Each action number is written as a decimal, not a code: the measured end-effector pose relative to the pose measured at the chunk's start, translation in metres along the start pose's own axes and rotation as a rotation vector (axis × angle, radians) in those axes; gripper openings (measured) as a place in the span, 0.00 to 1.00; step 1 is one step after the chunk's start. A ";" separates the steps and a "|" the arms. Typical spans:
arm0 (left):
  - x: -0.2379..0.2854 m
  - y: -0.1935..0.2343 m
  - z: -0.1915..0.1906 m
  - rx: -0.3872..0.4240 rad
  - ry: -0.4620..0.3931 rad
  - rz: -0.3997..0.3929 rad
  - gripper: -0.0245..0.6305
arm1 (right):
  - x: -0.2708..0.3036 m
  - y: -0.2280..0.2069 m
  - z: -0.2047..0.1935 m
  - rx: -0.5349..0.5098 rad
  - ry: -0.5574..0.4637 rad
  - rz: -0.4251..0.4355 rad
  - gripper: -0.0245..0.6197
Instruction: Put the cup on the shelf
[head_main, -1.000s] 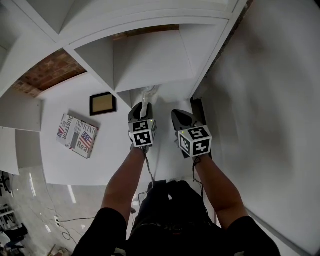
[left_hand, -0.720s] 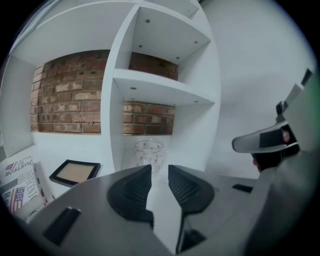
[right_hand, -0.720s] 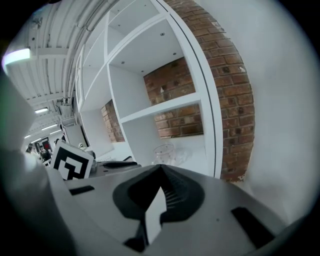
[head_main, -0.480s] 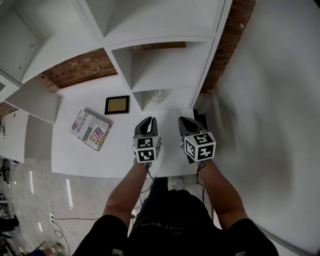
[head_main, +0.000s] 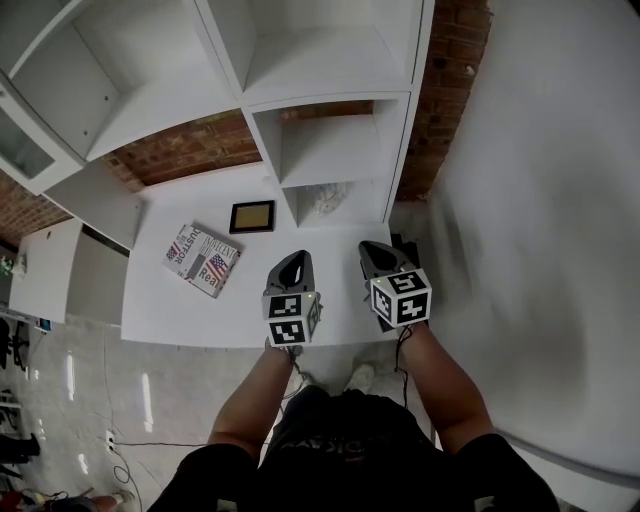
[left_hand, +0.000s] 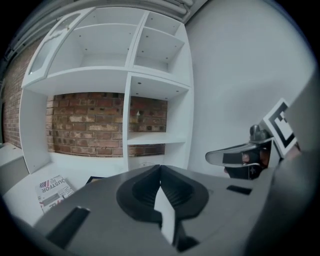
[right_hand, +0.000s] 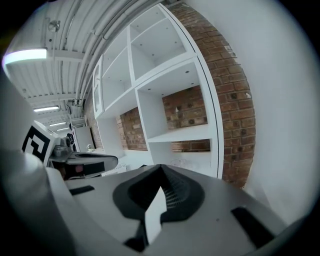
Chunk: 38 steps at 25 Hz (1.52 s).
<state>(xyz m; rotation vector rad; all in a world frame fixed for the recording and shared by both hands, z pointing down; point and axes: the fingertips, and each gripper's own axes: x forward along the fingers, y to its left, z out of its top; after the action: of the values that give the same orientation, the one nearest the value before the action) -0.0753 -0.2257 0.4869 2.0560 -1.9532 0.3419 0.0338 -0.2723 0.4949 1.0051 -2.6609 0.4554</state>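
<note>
- Now cup (head_main: 325, 200) is sitting in low shelf (head_main: 335, 152) cubby, on far side of both grippers.
- L gripper (head_main: 296, 262) jaws just been closing, nothing btwn; R gripper (head_main: 372, 250) pinched together, empty.
- Placing is looking done; nxt just backing clear.

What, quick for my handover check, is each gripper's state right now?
Left gripper: closed and empty; it has just been closing, with nothing in between.
Right gripper: closed, empty.
</note>
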 end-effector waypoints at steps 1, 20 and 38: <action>-0.005 -0.001 0.001 0.001 -0.003 -0.007 0.05 | -0.004 0.004 0.001 -0.006 -0.002 -0.003 0.04; -0.116 0.029 -0.025 -0.014 -0.011 -0.179 0.05 | -0.063 0.119 -0.026 -0.019 -0.015 -0.123 0.04; -0.161 0.039 -0.044 0.009 -0.010 -0.249 0.05 | -0.087 0.163 -0.045 0.017 -0.033 -0.189 0.04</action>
<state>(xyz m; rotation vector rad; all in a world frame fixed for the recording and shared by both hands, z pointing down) -0.1217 -0.0618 0.4714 2.2767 -1.6770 0.2864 -0.0072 -0.0877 0.4738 1.2644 -2.5618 0.4246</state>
